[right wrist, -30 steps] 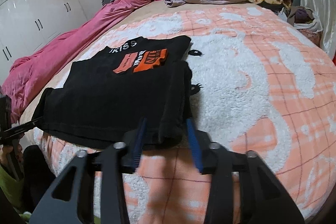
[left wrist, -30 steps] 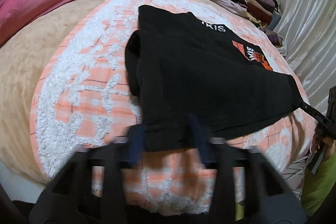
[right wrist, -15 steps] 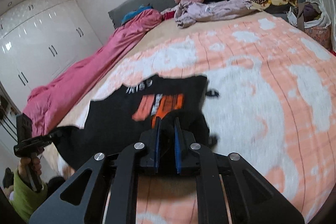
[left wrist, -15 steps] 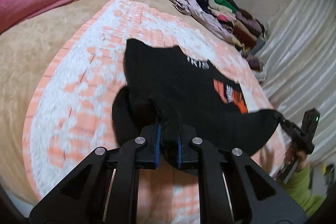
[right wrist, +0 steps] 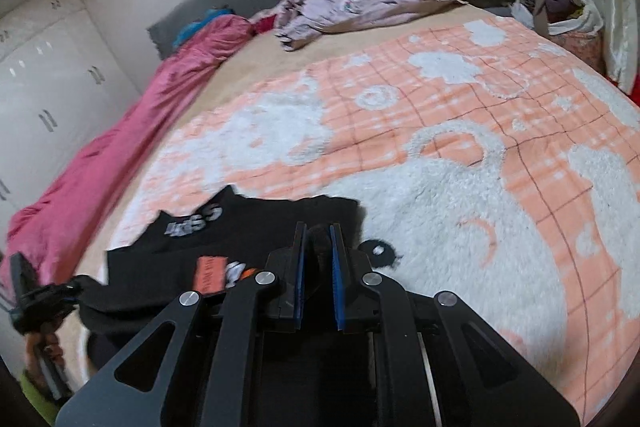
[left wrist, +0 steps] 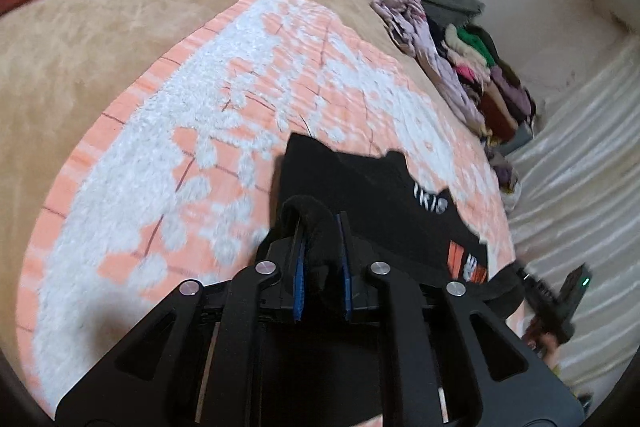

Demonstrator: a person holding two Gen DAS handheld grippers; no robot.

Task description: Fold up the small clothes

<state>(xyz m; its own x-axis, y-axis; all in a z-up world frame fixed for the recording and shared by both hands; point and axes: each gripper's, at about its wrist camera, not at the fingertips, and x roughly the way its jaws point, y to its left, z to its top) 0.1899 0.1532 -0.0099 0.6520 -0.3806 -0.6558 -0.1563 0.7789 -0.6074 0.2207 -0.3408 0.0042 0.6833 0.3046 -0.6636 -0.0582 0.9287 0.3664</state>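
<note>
Fold in progress. The black garment (left wrist: 384,203) is shown on the orange-and-white blanket (left wrist: 168,155), its near hem pinched at both corners: the left gripper (left wrist: 322,259) and right gripper (right wrist: 318,267) are each clamped on a bunch of black cloth. The hem is judged to be carried toward 12 o'clock, over the printed chest. Next, an even laydown onto the neckline is called for. The garment's long axis runs from 6 to 12 o'clock, collar at 12.

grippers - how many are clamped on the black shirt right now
2: the left gripper pinches a bunched edge of the black shirt; the right gripper pinches the opposite edge.
</note>
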